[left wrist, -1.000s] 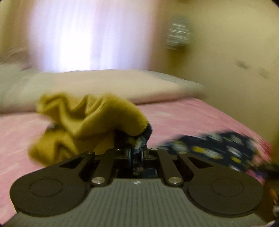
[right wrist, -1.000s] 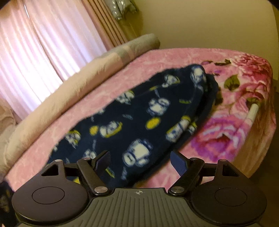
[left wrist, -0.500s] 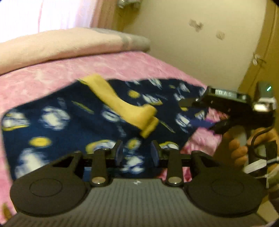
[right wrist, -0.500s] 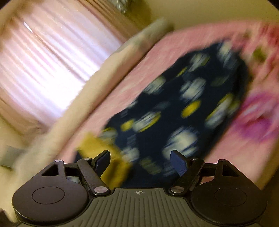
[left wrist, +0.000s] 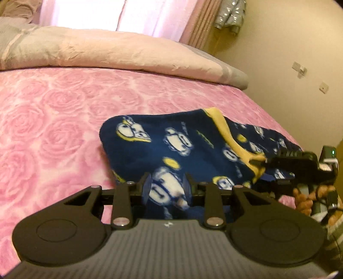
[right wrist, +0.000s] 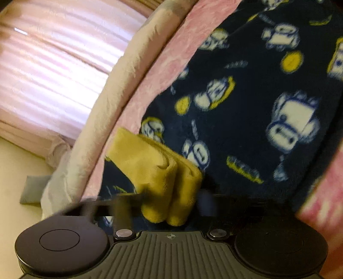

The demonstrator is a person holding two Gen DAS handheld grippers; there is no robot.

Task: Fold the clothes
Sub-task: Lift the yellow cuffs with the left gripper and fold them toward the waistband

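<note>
A navy fleece garment (left wrist: 171, 139) printed with white and yellow cartoon figures lies on the pink bedspread (left wrist: 53, 128). Its yellow cuff (left wrist: 225, 128) is folded across it. My left gripper (left wrist: 168, 186) is at the garment's near edge, its jaws closing with a bunch of navy fabric filling the gap. In the right wrist view the yellow cuff (right wrist: 154, 163) sits between the blurred fingers of my right gripper (right wrist: 171, 199), whose jaws are closing on it. The left wrist view shows the right gripper (left wrist: 264, 165) pinching the cuff's end, with a hand (left wrist: 304, 199) behind it.
A long pale bolster pillow (left wrist: 107, 51) runs along the far side of the bed under pink curtains (left wrist: 128, 15). A beige wall (left wrist: 289, 43) stands to the right. The bed's right edge drops off just behind the right gripper.
My left gripper let go of the yellow cloth, dropped to the garment's near edge and closed on navy fabric. My right gripper swung over to the yellow cuff and narrowed from wide open.
</note>
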